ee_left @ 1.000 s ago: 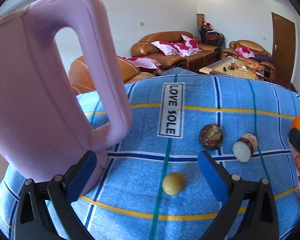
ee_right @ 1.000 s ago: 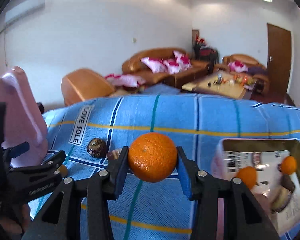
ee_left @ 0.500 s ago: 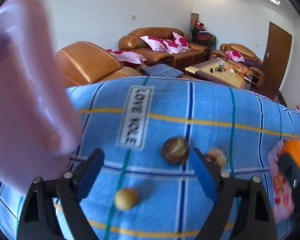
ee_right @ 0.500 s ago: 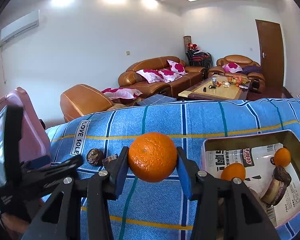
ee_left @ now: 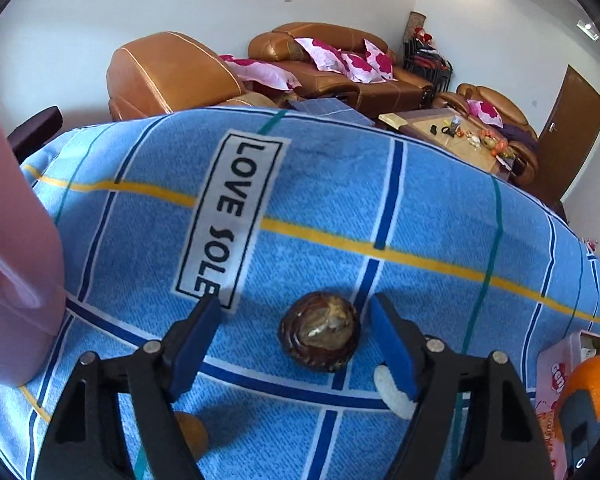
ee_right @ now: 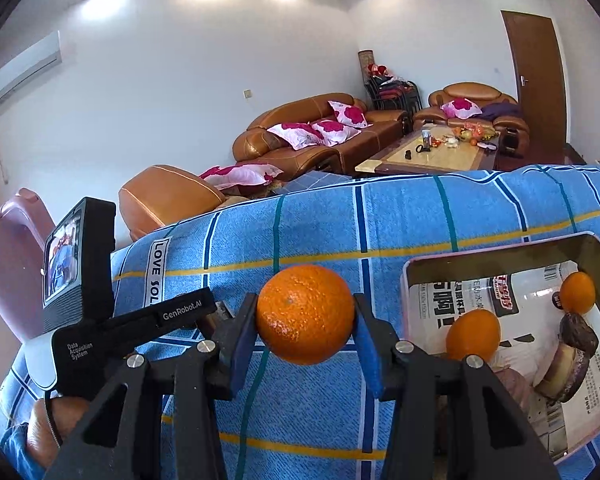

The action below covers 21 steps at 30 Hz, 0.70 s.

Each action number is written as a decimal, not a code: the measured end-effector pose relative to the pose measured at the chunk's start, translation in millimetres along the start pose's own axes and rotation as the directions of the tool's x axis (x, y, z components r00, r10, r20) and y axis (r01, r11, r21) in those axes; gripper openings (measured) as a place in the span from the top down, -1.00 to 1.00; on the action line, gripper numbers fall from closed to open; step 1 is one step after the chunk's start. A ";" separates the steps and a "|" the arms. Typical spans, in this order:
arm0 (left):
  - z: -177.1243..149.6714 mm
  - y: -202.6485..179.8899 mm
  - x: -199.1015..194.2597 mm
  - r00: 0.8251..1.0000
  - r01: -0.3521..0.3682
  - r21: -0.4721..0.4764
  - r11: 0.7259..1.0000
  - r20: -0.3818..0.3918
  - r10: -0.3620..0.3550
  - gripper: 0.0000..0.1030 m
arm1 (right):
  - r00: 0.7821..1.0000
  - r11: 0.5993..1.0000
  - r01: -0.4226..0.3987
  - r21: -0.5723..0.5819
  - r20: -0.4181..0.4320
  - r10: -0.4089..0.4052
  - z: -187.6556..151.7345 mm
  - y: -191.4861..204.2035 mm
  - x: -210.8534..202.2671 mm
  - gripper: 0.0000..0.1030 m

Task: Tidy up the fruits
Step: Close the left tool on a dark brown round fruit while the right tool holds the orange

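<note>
A dark brown round fruit (ee_left: 320, 336) lies on the blue striped cloth (ee_left: 340, 200) between the fingers of my left gripper (ee_left: 296, 340). Its jaws are closing, and neither blue pad touches the fruit. A white-cut brown fruit (ee_left: 394, 394) peeks out behind the right finger, and a small yellowish fruit (ee_left: 192, 432) behind the left finger. My right gripper (ee_right: 305, 320) is shut on an orange (ee_right: 305, 314), held above the cloth just left of the open tin box (ee_right: 500, 246). The box holds two oranges (ee_right: 474, 334) and brown fruits (ee_right: 576, 336).
A tall pink plastic container (ee_left: 16, 280) stands at the cloth's left end, close to the left gripper. In the right wrist view the left gripper's body (ee_right: 80, 280) and a hand (ee_right: 56, 420) fill the lower left. Sofas and a coffee table sit beyond the far edge.
My left gripper has swung away from the pink container toward the brown fruit, and its jaws have narrowed around it. The right gripper still holds the orange in place, slightly rolled.
</note>
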<state>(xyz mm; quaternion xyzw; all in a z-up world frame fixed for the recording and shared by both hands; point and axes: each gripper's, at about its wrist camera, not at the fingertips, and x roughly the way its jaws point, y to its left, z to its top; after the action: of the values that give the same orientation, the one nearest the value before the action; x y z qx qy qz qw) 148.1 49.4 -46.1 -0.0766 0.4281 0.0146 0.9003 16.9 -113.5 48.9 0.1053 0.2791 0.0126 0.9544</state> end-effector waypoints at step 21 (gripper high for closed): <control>-1.9 -0.1 -15.5 0.999 0.043 0.325 0.945 -0.017 -0.039 0.05 | 1.000 1.000 -0.007 0.003 -0.022 0.007 1.1 1.2 6.1 0.07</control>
<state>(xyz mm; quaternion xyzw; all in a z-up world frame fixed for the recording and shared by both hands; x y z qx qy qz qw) 136.8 49.6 -35.2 0.0640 0.4276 -0.0752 0.8986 22.6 -112.0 46.9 0.1074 0.2891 0.0167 0.9511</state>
